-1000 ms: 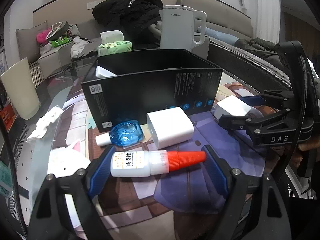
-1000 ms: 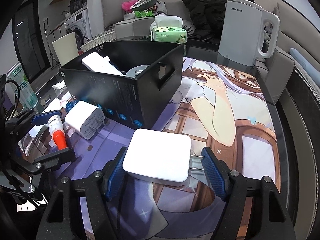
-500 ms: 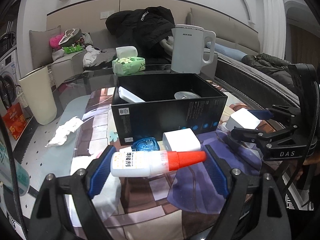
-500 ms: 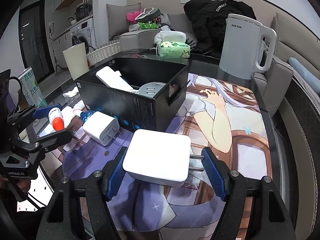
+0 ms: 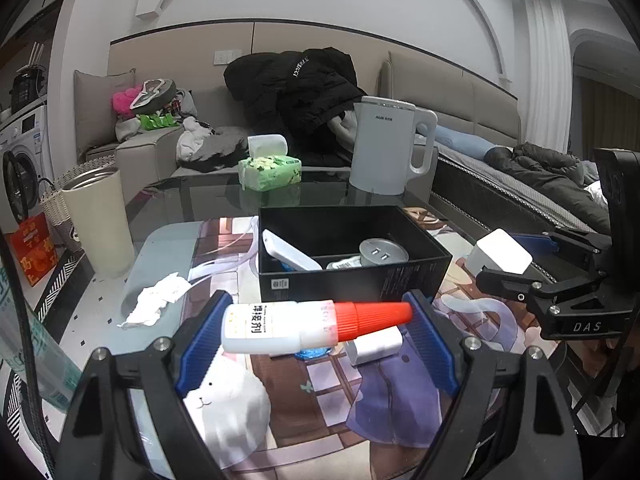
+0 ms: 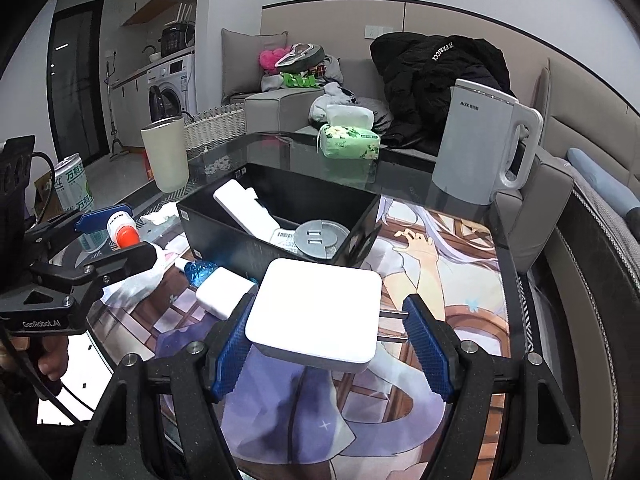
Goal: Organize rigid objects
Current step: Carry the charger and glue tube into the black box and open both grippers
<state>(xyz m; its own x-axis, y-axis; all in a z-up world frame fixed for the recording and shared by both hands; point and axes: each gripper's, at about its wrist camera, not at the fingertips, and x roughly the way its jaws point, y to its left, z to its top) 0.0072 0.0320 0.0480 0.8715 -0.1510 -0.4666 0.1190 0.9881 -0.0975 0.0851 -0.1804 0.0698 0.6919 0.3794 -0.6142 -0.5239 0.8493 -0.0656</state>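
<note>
My left gripper point(image 5: 316, 330) is shut on a white glue bottle with a red cap point(image 5: 304, 322), held crosswise above the mat, short of the black box point(image 5: 352, 280). My right gripper point(image 6: 330, 334) is shut on a white square charger point(image 6: 316, 312) with its prongs pointing right, held above the mat in front of the black box point(image 6: 224, 240). The box holds a white bar-shaped device point(image 5: 290, 254) and a grey round plug adapter point(image 5: 382, 252). A small white charger point(image 6: 224, 294) and a blue transparent bottle point(image 6: 202, 272) lie on the mat beside the box.
A white kettle point(image 5: 388, 148) and a green tissue pack point(image 5: 270, 172) stand behind the box on the glass table. A beige cup point(image 5: 98, 220) stands at the left, with crumpled paper point(image 5: 154, 300) near it. A sofa with clothes is behind.
Both grippers have risen with their objects, so the box now shows from above with its contents visible. The small charger and blue bottle stay on the mat.
</note>
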